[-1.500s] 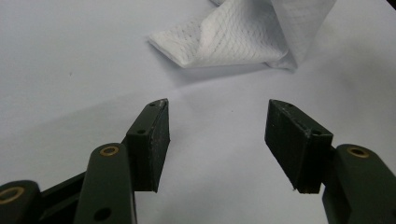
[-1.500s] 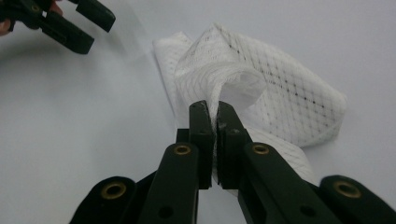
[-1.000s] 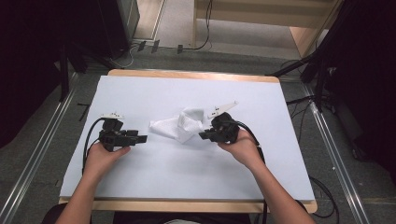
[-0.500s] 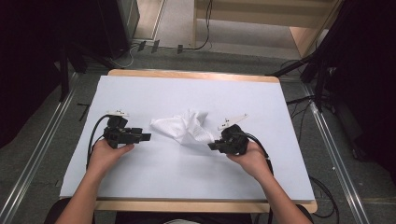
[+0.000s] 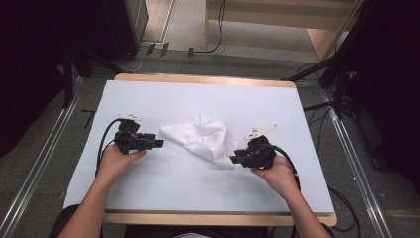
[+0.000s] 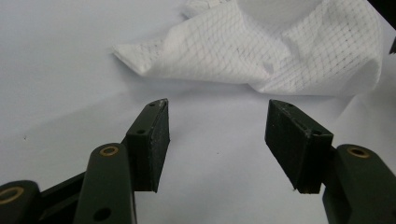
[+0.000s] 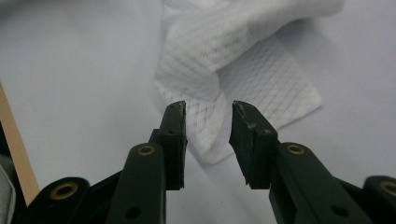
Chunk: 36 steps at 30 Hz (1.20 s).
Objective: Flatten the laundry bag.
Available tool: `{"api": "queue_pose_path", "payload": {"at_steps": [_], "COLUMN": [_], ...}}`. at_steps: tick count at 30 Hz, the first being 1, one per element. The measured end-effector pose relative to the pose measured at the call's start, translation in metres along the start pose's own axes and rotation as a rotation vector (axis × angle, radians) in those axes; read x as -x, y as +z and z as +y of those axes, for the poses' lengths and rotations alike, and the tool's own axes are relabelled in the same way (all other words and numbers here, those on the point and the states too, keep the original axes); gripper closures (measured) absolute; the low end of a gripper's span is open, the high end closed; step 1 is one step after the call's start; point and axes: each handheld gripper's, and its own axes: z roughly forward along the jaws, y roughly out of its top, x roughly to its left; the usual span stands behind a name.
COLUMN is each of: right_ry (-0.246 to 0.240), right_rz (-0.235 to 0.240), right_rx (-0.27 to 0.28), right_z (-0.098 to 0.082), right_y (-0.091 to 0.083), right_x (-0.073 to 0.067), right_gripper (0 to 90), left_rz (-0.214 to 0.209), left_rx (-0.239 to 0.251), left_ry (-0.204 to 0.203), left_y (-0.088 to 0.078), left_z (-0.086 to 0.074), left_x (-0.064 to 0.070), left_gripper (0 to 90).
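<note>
My left gripper [image 6: 215,140] has jaws wide apart on the white table cover [image 5: 277,109], crumpled white cloth [image 5: 200,139] just ahead, not touching. My right gripper [image 7: 208,135] has jaws part-closed, gap remaining, straddling the cloth's near corner.

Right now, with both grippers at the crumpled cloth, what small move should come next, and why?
Probably close the right gripper: its jaws are open with a corner of the white cloth lying between them on the table, not yet pinched. The left gripper is wide open and short of the cloth's near edge, so it would need to ease forward first.
</note>
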Motion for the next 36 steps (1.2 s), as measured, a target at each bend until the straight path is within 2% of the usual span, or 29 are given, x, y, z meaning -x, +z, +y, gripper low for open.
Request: {"api": "queue_pose_path", "payload": {"at_steps": [3, 8, 12, 13, 17, 23, 27, 29, 31, 32, 33, 36], "right_ry": [0.008, 0.004, 0.03, 0.039, 0.044, 0.07, 0.099, 0.119, 0.125, 0.125, 0.125, 0.095], "right_rz": [-0.012, -0.031, -0.041, -0.039, -0.065, -0.082, -0.077, -0.072, -0.064, -0.064, -0.047, -0.03], "right_rx": [0.027, 0.032, 0.037, 0.05, 0.062, 0.056, 0.043, 0.017, 0.003, 0.003, 0.002, 0.019], "right_z": [0.006, 0.015, 0.028, 0.036, 0.05, 0.063, 0.066, 0.066, 0.065, 0.065, 0.065, 0.068], "right_y": [-0.006, -0.001, 0.007, 0.01, 0.017, 0.034, 0.045, 0.055, 0.06, 0.06, 0.063, 0.062], "right_x": [0.0, 0.003, 0.009, 0.013, 0.019, 0.033, 0.041, 0.047, 0.047, 0.047, 0.047, 0.042], "right_gripper": [64.3, 61.3, 57.8, 56.0, 52.3, 44.4, 43.3, 48.5, 58.9, 58.9, 71.9, 81.5], "left_rz": [0.0, 0.002, 0.009, 0.009, 0.013, 0.026, 0.031, 0.04, 0.046, 0.046, 0.051, 0.056], "left_rx": [-0.004, -0.002, -0.004, -0.005, -0.008, 0.003, 0.005, 0.011, 0.019, 0.019, 0.023, 0.032], "left_ry": [0.002, 0.002, 0.001, 0.001, 0.004, -0.005, -0.009, -0.016, -0.025, -0.025, -0.03, -0.04], "left_y": [0.0, 0.0, 0.0, -0.001, -0.003, -0.008, -0.011, -0.015, -0.018, -0.018, -0.02, -0.024], "left_z": [0.0, 0.0, -0.002, -0.002, -0.005, -0.01, -0.013, -0.016, -0.018, -0.018, -0.02, -0.024], "left_x": [0.0, 0.001, 0.001, 0.001, 0.001, 0.0, -0.001, -0.002, -0.003, -0.003, -0.004, -0.005], "left_gripper": [41.0, 40.9, 40.9, 40.9, 40.9, 40.9, 40.9, 41.0, 41.0, 41.0, 41.0, 41.1]}}
